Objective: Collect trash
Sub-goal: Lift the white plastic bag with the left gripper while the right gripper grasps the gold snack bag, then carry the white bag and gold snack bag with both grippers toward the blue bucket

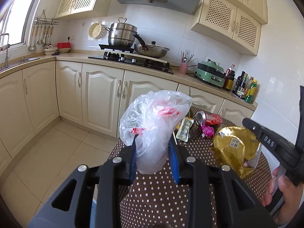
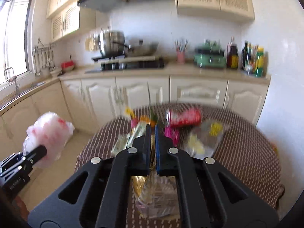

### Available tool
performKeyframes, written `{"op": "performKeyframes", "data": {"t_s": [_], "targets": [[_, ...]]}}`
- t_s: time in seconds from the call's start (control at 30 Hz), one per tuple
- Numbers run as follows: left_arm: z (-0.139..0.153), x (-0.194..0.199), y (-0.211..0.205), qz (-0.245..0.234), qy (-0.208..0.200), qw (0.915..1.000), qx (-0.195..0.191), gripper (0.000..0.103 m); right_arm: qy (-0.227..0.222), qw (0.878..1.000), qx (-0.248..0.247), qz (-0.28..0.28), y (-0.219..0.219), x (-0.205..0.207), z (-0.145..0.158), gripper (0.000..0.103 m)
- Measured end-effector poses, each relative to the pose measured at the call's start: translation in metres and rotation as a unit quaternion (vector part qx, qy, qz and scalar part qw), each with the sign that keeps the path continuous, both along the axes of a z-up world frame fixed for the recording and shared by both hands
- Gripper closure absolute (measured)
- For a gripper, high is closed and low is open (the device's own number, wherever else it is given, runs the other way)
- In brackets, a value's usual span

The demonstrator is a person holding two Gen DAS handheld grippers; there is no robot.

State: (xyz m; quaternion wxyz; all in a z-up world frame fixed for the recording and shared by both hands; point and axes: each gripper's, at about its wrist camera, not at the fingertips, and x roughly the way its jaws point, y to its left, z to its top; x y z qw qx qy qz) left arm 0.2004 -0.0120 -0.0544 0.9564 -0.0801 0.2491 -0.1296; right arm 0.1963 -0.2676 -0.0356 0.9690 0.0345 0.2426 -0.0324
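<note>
Over the dotted table (image 1: 161,190) — left fingers (image 1: 134,152) pinch a plastic bag (image 1: 152,123), right fingers (image 2: 147,138) clamp a gold wrapper (image 1: 233,148).

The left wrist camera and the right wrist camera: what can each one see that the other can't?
Only the left wrist view shows the person's hand and the gold bag spread on the table. Only the right wrist view shows the right hand-held gripper pinched on that bag, seen from behind. Both show the plastic bag in the left hand-held gripper, and the red can.
</note>
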Motion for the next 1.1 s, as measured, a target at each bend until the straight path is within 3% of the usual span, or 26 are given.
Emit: {"op": "performKeyframes", "data": {"t_s": [0.1,0.13,0.17,0.3,0.37,0.4,0.43,0.47,0.77,0.93,0.97,1.03,1.1], "targets": [[-0.008,-0.010,-0.002,-0.009,0.010,0.9999,0.008,0.075,0.024,0.999,0.005,-0.022,-0.005,-0.017,-0.016,0.087],[-0.012,-0.013,-0.006,-0.013,0.016,0.9997,0.011,0.075,0.036,0.999,0.002,-0.027,-0.005,-0.019,-0.021,0.068],[-0.015,-0.015,-0.008,-0.016,0.019,0.9996,0.012,0.075,0.044,0.999,0.000,-0.030,-0.005,-0.024,-0.026,0.038],[-0.021,-0.026,-0.022,-0.033,0.025,0.9989,0.023,0.075,0.066,0.998,-0.001,-0.021,-0.009,-0.025,-0.040,0.034],[-0.022,-0.029,-0.026,-0.036,0.025,0.9987,0.026,0.075,0.075,0.997,-0.001,-0.012,-0.009,-0.024,-0.045,0.036],[-0.022,-0.031,-0.028,-0.038,0.025,0.9986,0.027,0.075,0.080,0.997,-0.002,-0.001,-0.007,-0.023,-0.048,0.044],[-0.022,-0.032,-0.029,-0.039,0.024,0.9985,0.029,0.075,0.087,0.996,0.006,0.010,-0.007,-0.022,-0.051,0.079],[-0.022,-0.033,-0.029,-0.039,0.024,0.9985,0.030,0.075,0.092,0.995,0.018,0.019,-0.007,-0.020,-0.054,0.095],[-0.021,-0.033,-0.016,-0.027,0.026,0.9991,0.018,0.075,-0.010,0.999,0.032,0.009,-0.009,-0.042,-0.026,0.100],[-0.022,-0.032,-0.011,-0.024,0.028,0.9993,0.010,0.075,-0.014,0.997,0.067,0.028,-0.014,-0.037,-0.019,0.100],[-0.022,-0.033,-0.012,-0.025,0.028,0.9992,0.010,0.075,-0.012,1.000,0.005,-0.005,-0.005,-0.034,-0.020,0.100],[-0.024,-0.033,-0.014,-0.026,0.030,0.9992,0.012,0.075,-0.005,0.998,0.052,0.031,-0.007,-0.029,-0.027,0.100],[-0.024,-0.033,-0.014,-0.028,0.029,0.9991,0.014,0.075,-0.013,1.000,-0.011,-0.012,0.000,-0.029,-0.030,0.100]]}}
